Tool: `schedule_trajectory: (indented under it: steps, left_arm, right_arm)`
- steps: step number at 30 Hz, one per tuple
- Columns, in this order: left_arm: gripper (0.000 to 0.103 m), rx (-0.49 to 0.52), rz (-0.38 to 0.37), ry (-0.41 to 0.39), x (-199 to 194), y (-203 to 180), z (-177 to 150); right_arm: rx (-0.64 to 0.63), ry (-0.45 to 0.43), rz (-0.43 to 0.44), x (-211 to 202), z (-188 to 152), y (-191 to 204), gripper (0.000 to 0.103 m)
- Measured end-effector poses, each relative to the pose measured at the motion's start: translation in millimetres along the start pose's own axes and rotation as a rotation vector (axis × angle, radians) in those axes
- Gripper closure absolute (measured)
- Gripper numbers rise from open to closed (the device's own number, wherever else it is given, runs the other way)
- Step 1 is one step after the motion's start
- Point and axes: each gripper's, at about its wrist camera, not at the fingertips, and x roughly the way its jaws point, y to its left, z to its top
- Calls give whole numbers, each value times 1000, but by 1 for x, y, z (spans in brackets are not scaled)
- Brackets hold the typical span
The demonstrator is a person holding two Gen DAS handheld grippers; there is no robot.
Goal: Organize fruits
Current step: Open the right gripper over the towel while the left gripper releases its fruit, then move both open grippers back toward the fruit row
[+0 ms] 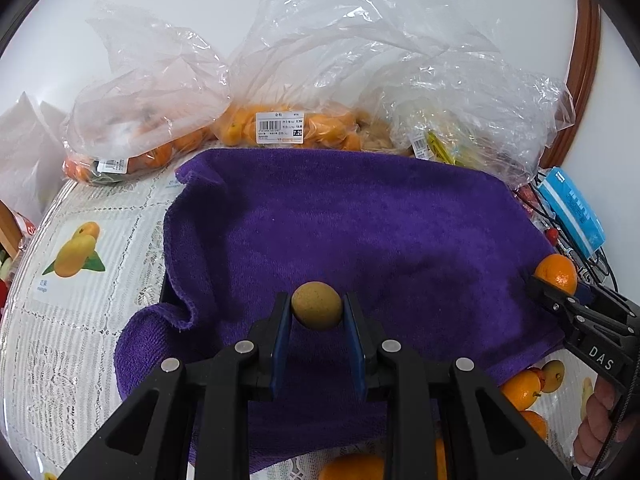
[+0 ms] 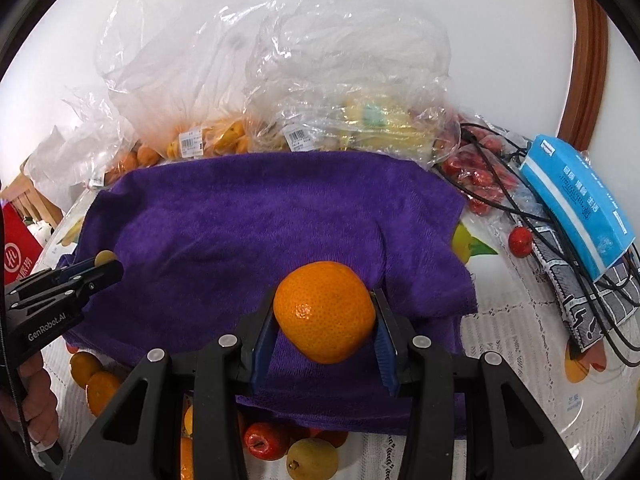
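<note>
Purple towel [image 1: 360, 220] spread over the bench [image 1: 80, 320], far edge touching three clear produce bags [image 1: 280, 80]; broad open cloth ahead of both tools. Left tool [image 1: 316, 312] clenched on one small tan-green fruit [image 1: 316, 306] above towel's near part. Right tool [image 2: 325, 316] grasping one orange mandarin [image 2: 325, 312] over towel's near right area. Several loose fruits [image 2: 96, 380] at near edge, count uncertain. "DAS", "GenRobot.AI" on tools; price label [image 1: 280, 127] "7.26".

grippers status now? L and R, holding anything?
left gripper: closed on a small tan-brown round fruit, above the purple towel.
right gripper: closed on a mandarin orange, above the same towel.
</note>
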Motion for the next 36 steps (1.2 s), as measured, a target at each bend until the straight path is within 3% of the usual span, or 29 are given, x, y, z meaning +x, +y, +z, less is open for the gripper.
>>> schedule_trajectory:
  steps: [13,14,16,18,36]
  left_arm:
    - [76,-11,-19,-8,-2,0,-2]
    - [75,-15,-22,-12,-4,1,-1]
    - [59,-25,-31,-26,-7,2,0]
    - [50,-33,-37,-47,-13,2,0]
    - [50,3,10,-96,-22,-6,0]
  right_arm:
    - [-10,-38,4,-7,-2,1,58]
    - [-9,-40,7,-8,-2,2,55]
    - [-3,-32,13,-9,-1,1,43]
    - [5,-34,13,-9,0,0,40]
    - [0,-145,-50,-40,0,7,36]
